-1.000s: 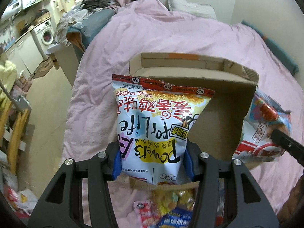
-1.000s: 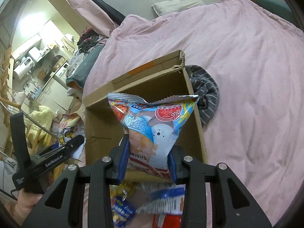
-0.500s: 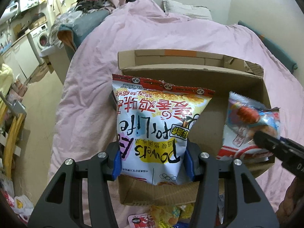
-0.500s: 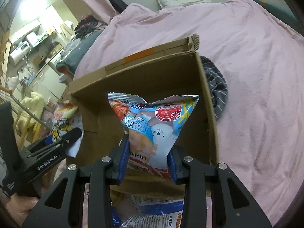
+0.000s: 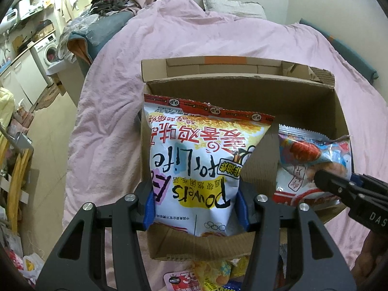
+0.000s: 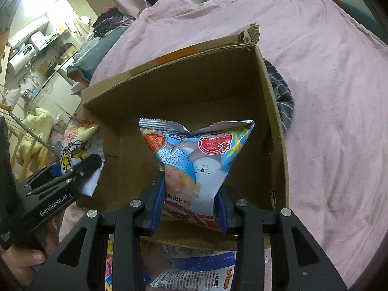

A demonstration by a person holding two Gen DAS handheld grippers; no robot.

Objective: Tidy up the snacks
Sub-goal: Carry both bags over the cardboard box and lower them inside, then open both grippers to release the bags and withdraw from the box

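Cardboard box [image 5: 242,89], two gripped snack bags [image 5: 201,162]

Dim, warm indoor light is washing over the pink bedspread [image 5: 169,55] I am looking across, and the brightest glow is coming from the kitchen corner up and left of the cardboard box [image 6: 274,111]. The box's far wall is sitting in deep shadow in my right view. The fisheye is bending everything around the box and blackening the corners, while the centre is staying sharp.
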